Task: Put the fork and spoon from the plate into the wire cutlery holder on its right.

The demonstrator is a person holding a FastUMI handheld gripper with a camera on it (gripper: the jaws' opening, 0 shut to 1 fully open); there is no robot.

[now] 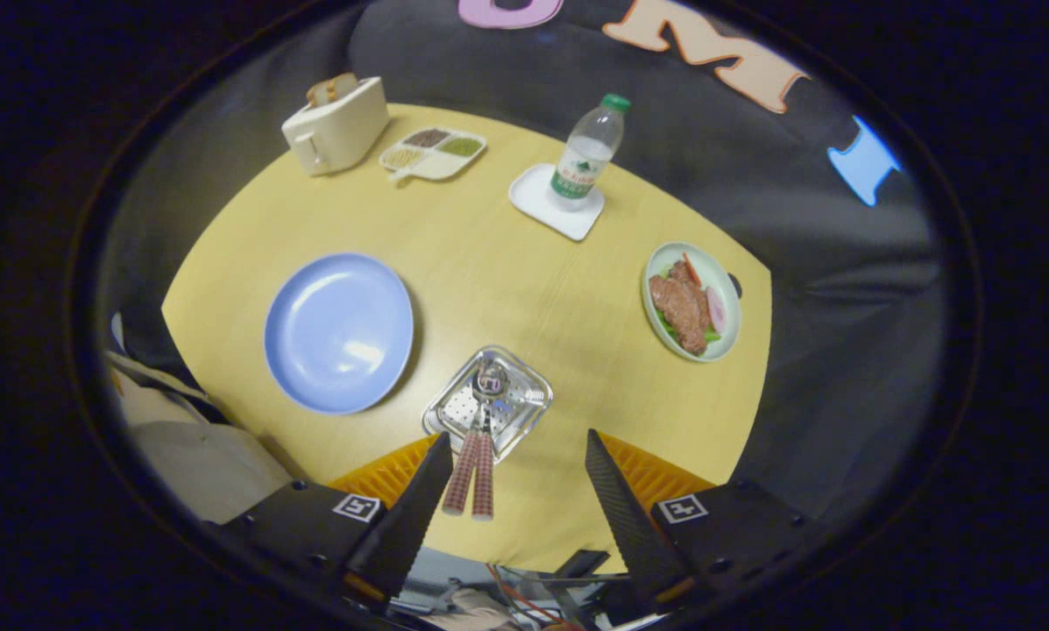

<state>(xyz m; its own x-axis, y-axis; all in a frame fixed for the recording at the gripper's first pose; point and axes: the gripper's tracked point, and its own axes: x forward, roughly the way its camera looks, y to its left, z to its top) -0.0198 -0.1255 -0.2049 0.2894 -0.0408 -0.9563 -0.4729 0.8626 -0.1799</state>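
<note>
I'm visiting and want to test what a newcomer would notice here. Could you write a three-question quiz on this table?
1. True or false: the round blue plate has cutlery on it.
2. Where do the two checked-handled utensils stand?
A. the square metal cutlery holder
B. the cream toaster
C. the white coaster
3. Are the gripper fingers open or shut?

Key:
1. False; it is bare.
2. A.
3. Open, spread apart, holding nothing.
</note>
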